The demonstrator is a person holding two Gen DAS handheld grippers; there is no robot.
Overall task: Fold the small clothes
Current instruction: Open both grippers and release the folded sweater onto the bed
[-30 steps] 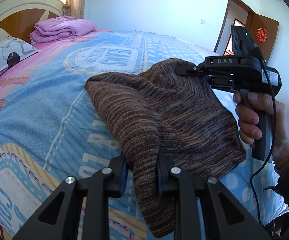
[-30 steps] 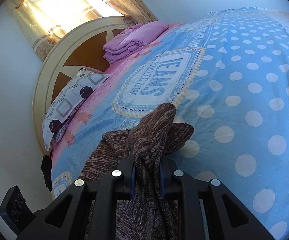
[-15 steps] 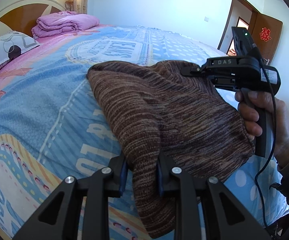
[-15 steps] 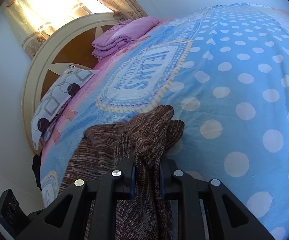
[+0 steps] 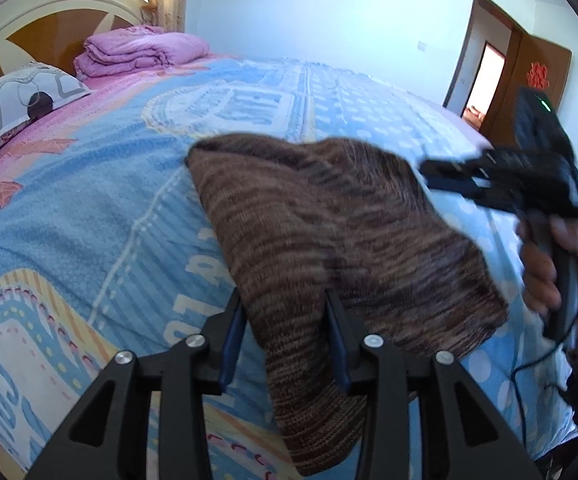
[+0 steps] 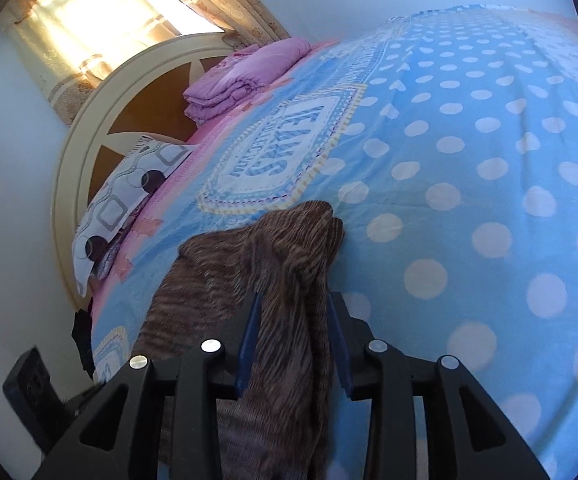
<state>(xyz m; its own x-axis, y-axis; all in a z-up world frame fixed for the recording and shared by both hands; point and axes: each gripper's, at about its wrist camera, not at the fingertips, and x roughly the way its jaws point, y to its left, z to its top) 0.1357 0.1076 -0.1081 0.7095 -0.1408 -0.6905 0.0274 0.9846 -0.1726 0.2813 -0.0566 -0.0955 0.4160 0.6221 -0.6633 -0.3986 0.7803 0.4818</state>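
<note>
Both your left gripper (image 5: 285,334) and right gripper (image 6: 293,338) have just been opening, each now loosely straddling the brown knit garment (image 5: 329,240) on the bedspread (image 5: 89,220).

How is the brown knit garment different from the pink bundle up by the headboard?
The brown knit garment is dark, streaky and lies spread in one loose fold at the near edge of the bed; the pink bundle is plain, pale and stacked in several thick layers beside the headboard. The brown garment runs between both grippers' fingers; nothing touches the pink bundle. Both are soft fabric resting on the blue bedspread.
</note>
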